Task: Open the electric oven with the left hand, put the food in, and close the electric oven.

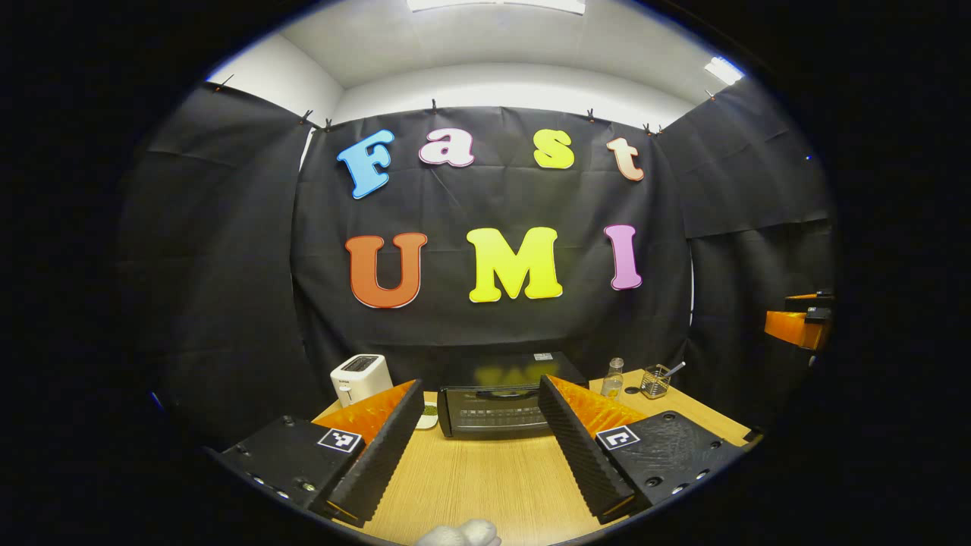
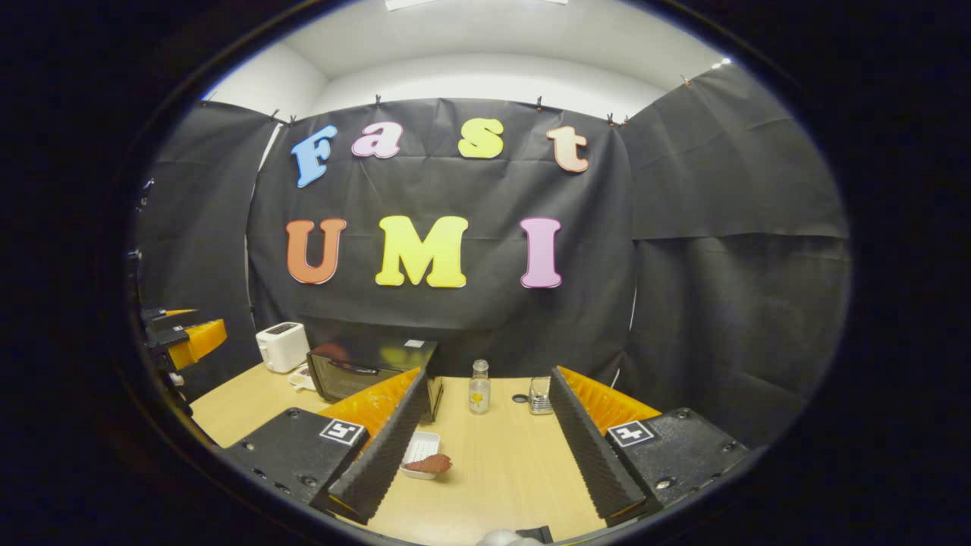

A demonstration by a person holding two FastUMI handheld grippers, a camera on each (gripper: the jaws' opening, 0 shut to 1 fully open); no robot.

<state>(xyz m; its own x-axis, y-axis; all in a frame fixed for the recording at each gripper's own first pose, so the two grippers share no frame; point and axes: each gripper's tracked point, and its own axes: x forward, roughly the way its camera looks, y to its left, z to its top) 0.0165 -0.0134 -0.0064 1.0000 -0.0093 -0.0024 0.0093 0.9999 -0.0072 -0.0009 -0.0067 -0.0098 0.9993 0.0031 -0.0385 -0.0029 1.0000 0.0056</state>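
Both tongs hover level above the desk [image 1: 485,478], spread apart and holding nothing. Left tongs [image 1: 482,447] face the closed oven [image 1: 493,406]; right tongs [image 2: 485,447] hang over the food [image 2: 431,463] in its tray [image 2: 421,447].

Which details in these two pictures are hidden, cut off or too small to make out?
- Black electric oven, left gripper view: both ends covered by the left hand-held gripper fingers.
- White rectangular tray holding brown food, right gripper view: left edge behind a finger.
- Small wire basket: contents too small.
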